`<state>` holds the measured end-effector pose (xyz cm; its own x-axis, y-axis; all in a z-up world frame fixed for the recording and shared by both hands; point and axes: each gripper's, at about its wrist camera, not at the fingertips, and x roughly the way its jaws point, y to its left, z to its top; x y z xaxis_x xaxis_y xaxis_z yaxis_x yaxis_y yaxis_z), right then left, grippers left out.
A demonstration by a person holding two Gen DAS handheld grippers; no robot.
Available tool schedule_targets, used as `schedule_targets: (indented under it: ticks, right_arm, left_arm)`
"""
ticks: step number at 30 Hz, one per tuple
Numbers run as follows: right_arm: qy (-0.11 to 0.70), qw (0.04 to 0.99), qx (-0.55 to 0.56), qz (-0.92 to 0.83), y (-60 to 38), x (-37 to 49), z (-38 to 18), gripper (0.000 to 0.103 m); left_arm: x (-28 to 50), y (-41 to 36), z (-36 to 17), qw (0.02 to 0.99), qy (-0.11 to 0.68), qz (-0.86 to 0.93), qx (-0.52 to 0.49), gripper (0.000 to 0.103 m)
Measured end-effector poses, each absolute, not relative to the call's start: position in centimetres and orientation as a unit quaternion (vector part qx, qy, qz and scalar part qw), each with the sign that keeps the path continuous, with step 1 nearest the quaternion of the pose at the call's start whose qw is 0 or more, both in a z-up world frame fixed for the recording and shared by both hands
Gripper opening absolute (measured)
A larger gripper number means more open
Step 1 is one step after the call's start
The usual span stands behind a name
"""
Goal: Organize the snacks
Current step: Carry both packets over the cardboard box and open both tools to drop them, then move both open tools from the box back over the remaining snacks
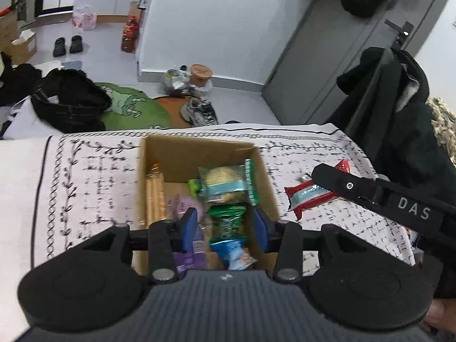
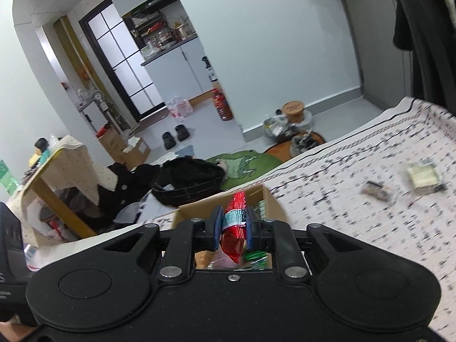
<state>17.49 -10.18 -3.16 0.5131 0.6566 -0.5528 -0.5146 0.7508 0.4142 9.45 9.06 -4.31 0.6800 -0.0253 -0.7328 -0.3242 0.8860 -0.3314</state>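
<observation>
Cardboard box [image 1: 176,154] on the patterned cloth [image 1: 94,176] already holds several snacks. My right gripper [image 2: 234,228], clenched on a red snack packet [image 2: 235,228], hangs near the box's rim; next I carry it over the box and let go. My left gripper [image 1: 225,228] angles down over the box, jaws apart, gripping nothing.

cardboard box [image 1: 159,154] open-topped, packets [image 1: 225,188] crowd its right half, left floor barer

The brown cardboard box [image 1: 176,154] holds green, teal and purple packets. The red packet [image 2: 235,228] bears a pale blue band. Black vine and dash patterns cover the white tablecloth [image 1: 94,176].
</observation>
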Motion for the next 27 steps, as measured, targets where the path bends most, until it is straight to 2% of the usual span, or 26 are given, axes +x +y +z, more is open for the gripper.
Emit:
schedule_targets:
  ticks: [1,2,4,6,10,15,19,23,27]
  right_arm:
    - [0.36,0.862,0.104,0.343,-10.1,17.3,-3.0,0.023]
    - [0.358,0.861,0.106,0.345,-10.1,17.2,-2.9,0.032]
    - [0.352,0.866,0.105,0.341,-10.3,17.1,-2.6,0.042]
    - [0.35,0.87,0.104,0.332,-10.8,17.3,-2.5,0.043]
    - [0.355,0.874,0.106,0.313,-12.1,17.9,-2.7,0.045]
    - [0.363,0.882,0.098,0.285,-14.1,18.2,-3.6,0.051]
    - [0.375,0.884,0.093,0.262,-15.8,18.6,-4.2,0.053]
    - [0.378,0.888,0.095,0.245,-17.5,18.8,-4.1,0.061]
    - [0.376,0.891,0.096,0.234,-19.3,19.3,-3.8,0.07]
  left_arm:
    - [9.2,9.3,-4.3,0.888,0.392,0.089,-0.224,0.048]
    - [9.1,9.5,-4.3,0.888,0.392,0.092,-0.223,0.05]
    - [8.8,9.7,-4.2,0.889,0.389,0.093,-0.223,0.054]
    - [8.8,9.8,-3.9,0.891,0.386,0.085,-0.223,0.058]
    - [9.1,9.3,-3.4,0.899,0.375,0.088,-0.209,0.074]
    - [9.8,8.2,-3.3,0.904,0.368,0.07,-0.205,0.081]
    - [10.7,6.9,-3.5,0.905,0.371,0.053,-0.202,0.082]
    - [11.7,5.3,-3.3,0.908,0.372,0.036,-0.191,0.083]
    - [13.0,3.7,-3.1,0.908,0.376,0.03,-0.182,0.089]
